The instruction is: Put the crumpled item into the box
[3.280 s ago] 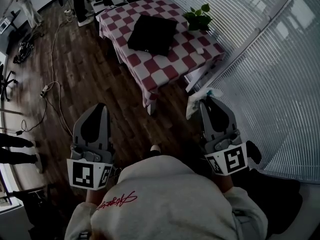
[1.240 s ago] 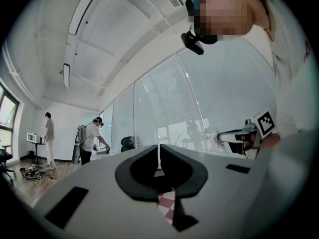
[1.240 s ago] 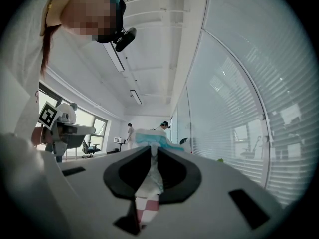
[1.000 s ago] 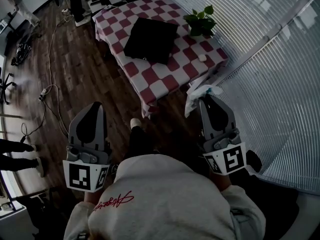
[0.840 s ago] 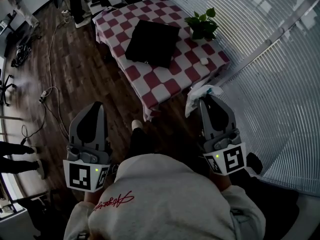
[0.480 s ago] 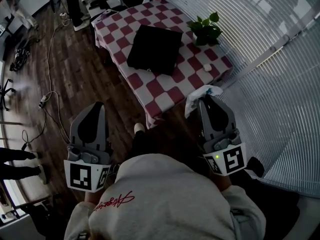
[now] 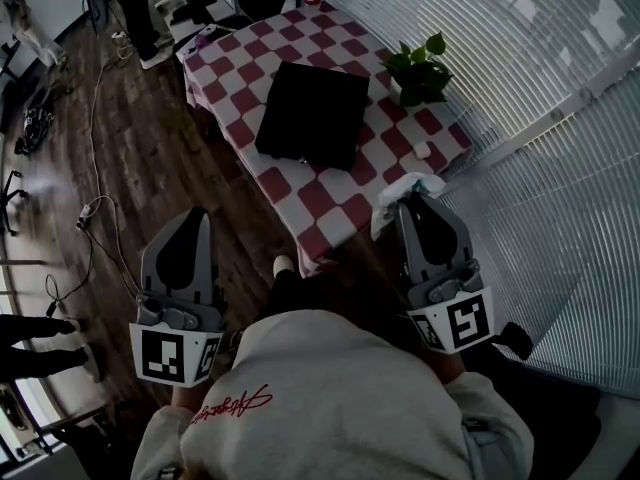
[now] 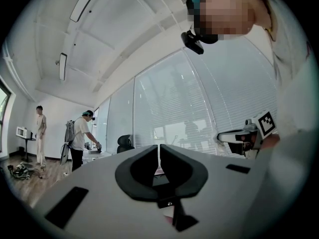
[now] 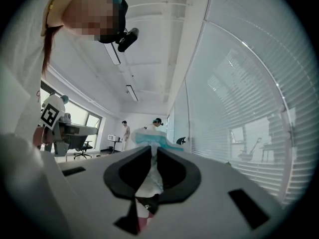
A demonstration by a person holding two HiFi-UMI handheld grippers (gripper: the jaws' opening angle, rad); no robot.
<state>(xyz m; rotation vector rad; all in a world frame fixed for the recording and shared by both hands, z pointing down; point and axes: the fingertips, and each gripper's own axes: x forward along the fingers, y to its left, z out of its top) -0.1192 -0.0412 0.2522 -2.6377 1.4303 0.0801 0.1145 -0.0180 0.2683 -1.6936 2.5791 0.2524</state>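
head view puts the right gripper [image 7: 418, 204] at lower right, clenched on the crumpled item [image 7: 400, 190], a white and teal wad that sticks out past its tips, over the near edge of the checkered table [image 7: 335, 208]. the black box [image 7: 312, 113] lies mid-table at upper centre, seemingly shut. the left gripper [image 7: 189, 220], lower left, has its jaws together on nothing. the wad looks light, soft and springy; a pinch through its bulk should hold, a loose corner might slip.
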